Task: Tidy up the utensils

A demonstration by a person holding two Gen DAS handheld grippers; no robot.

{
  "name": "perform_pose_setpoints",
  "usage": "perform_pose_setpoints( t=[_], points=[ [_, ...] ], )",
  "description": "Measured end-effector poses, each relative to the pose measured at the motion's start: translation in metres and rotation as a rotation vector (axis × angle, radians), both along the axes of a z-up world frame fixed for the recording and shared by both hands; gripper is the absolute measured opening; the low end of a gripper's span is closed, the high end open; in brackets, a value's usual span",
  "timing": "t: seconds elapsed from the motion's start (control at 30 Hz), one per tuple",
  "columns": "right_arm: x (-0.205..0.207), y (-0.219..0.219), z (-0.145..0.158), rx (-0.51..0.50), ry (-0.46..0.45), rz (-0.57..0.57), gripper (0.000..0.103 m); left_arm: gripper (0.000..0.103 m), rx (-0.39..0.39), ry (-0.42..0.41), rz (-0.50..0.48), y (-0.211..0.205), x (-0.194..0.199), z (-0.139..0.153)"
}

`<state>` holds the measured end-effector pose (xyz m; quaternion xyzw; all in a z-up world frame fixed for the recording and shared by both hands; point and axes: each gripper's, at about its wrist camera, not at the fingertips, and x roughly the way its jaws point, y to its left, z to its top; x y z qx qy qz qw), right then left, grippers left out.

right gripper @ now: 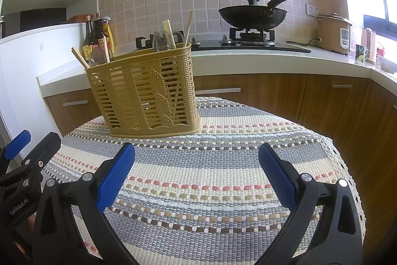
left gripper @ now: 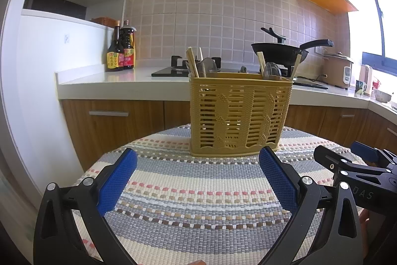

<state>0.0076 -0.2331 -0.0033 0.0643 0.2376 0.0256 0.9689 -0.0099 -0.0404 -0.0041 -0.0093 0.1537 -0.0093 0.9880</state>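
Tan plastic lattice utensil basket (left gripper: 240,113), holding wooden chopsticks (left gripper: 193,61) and clear spoons (left gripper: 272,71), stands on a woven striped tablecloth (left gripper: 198,193). Left gripper (left gripper: 197,180), lettered "GenRobot.AI", and right gripper (right gripper: 196,178), lettered "DAS", both gape empty.

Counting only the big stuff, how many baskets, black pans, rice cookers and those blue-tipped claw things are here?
basket: 1
pan: 1
rice cooker: 1
Claws (grippers): 2, the left gripper and the right gripper, both open
Total: 5
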Motion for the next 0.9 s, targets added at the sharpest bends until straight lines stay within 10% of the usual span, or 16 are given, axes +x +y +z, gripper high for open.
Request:
perform_pose_setpoints(
  t=[0.9],
  points=[
    [-0.0017, 0.0014, 0.0013, -0.009, -0.009, -0.001, 0.095, 0.096, -0.036, -0.003, 0.021, 0.0089, -0.0007, 0.0021]
  ],
)
